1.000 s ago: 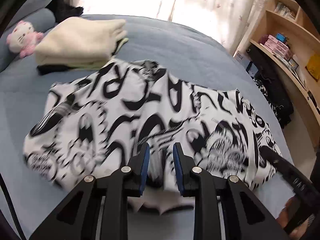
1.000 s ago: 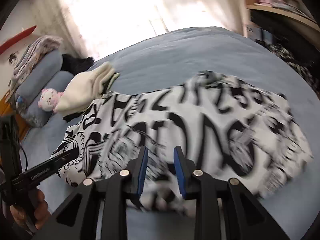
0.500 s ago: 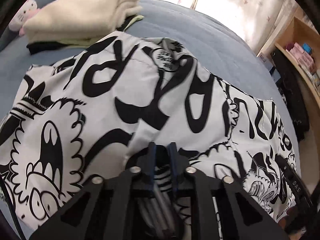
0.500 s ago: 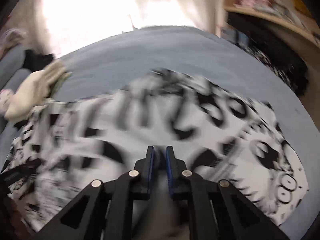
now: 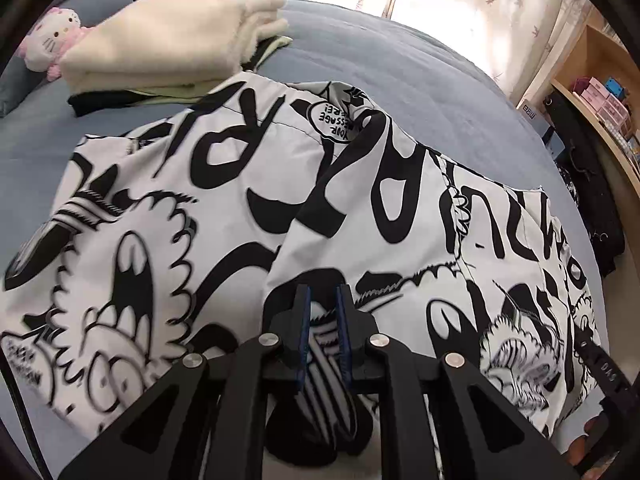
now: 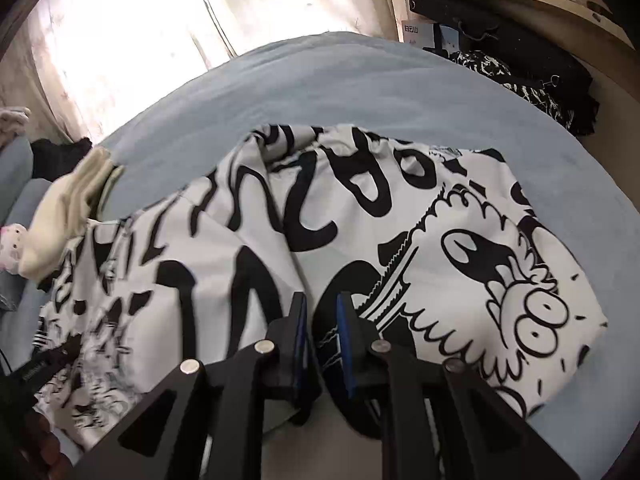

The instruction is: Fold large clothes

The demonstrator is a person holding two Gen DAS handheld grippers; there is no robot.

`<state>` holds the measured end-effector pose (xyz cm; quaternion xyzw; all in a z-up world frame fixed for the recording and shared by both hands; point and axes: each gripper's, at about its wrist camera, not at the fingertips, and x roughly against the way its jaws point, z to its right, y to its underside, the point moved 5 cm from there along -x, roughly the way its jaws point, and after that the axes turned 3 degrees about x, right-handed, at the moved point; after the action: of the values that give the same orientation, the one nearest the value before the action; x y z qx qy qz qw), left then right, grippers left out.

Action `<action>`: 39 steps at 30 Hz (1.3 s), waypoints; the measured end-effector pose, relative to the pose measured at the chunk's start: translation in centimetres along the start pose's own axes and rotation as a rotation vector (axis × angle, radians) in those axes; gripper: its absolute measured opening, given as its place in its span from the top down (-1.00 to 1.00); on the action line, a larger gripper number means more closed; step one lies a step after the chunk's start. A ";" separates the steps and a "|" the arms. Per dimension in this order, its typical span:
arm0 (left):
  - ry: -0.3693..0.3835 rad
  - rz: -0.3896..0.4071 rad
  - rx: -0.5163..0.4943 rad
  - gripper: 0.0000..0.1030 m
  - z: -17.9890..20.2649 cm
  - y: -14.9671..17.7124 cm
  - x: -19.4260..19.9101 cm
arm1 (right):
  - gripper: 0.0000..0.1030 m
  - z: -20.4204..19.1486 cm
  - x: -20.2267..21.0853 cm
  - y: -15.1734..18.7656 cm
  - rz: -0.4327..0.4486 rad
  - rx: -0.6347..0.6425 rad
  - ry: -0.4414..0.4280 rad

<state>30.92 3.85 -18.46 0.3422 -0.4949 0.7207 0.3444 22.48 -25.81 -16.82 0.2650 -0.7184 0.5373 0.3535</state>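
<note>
On bed (image 5: 400,64), grippers pinching printed garment (image 5: 240,184)

A bed (image 5: 400,80) covered in a plain blue-grey sheet carries everything. Spread across its middle lies a large white garment with black cartoon lettering (image 5: 240,184), rumpled along a fold through its centre, reaching toward the near edge. Just beyond it, toward the head of the bed, sits a stack of folded clothes topped by a cream fleece (image 5: 172,36); the garment's far edge touches it. A pink and white plush cat (image 5: 50,42) rests behind the stack, against a grey pillow (image 6: 16,160).
</note>
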 end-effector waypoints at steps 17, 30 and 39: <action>0.035 0.058 0.009 0.73 -1.2 2.4 12.5 | 0.71 -5.1 12.1 -0.1 0.118 0.088 -0.124; 0.108 0.117 -0.020 0.56 -2.3 5.4 20.9 | 0.71 -6.6 23.2 1.9 0.222 0.191 -0.136; 0.141 0.079 -0.015 0.53 -4.5 7.4 21.4 | 0.70 -7.9 27.8 4.1 0.171 0.307 -0.180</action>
<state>12.73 9.48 -5.40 0.2681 -0.4880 0.7523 0.3523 4.22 -17.10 4.17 0.3010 -0.6766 0.6427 0.1963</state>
